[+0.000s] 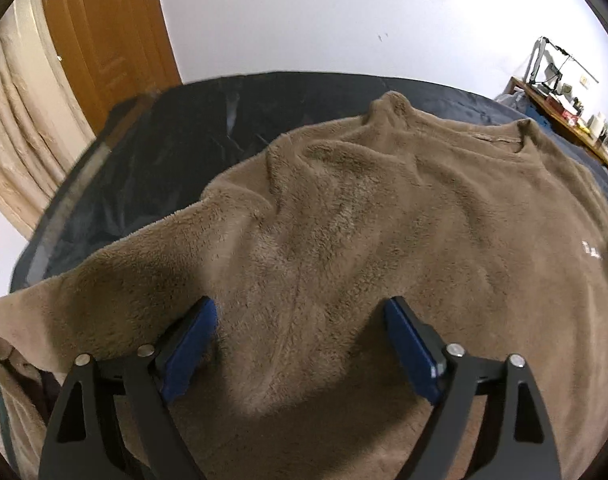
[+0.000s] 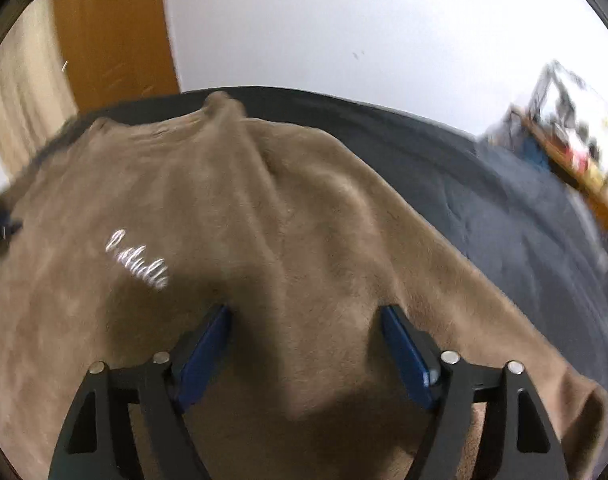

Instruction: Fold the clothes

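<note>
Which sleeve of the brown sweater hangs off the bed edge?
The sleeve in the left wrist view: its cuff drops past the dark bed edge. The other sleeve lies flat on the cover.

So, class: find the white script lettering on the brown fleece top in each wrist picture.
Left wrist: white lettering at the far right edge, mostly cut off.
Right wrist: white lettering left of centre, above the left finger.
Shared landmark: the top's neckline.
</note>
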### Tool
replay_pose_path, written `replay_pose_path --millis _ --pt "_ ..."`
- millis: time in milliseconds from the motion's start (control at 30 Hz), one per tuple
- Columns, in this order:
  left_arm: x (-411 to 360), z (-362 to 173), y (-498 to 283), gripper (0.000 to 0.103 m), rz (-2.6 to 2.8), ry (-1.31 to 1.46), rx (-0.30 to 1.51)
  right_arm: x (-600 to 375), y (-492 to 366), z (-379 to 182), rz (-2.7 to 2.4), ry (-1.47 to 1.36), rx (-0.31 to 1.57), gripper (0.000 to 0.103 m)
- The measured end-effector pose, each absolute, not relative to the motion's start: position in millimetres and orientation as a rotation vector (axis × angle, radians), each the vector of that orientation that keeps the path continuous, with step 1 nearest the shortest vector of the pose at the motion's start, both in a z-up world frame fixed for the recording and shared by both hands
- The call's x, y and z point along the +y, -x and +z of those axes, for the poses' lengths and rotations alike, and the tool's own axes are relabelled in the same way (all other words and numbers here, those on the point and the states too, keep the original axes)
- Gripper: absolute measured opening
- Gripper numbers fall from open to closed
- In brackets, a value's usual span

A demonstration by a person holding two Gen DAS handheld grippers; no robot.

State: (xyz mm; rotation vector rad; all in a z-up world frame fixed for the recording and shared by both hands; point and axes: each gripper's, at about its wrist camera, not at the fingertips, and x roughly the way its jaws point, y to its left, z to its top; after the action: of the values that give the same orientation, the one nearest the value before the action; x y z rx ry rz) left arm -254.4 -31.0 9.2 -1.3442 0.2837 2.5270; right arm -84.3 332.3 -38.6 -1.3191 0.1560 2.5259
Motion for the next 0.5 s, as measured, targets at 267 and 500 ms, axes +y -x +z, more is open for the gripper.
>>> replay_pose_path --millis 267,500 --pt "-31.4 14.3 241.1 0.093 2.569 1.379 0.293 334.6 72.6 -30.7 2.431 1.317 0.062 0.086" --pt "-48.3 28.4 189.6 0.095 2.493 1.355 0.297 245.7 -17.4 8.1 2.728 1.385 -0.119 0.086"
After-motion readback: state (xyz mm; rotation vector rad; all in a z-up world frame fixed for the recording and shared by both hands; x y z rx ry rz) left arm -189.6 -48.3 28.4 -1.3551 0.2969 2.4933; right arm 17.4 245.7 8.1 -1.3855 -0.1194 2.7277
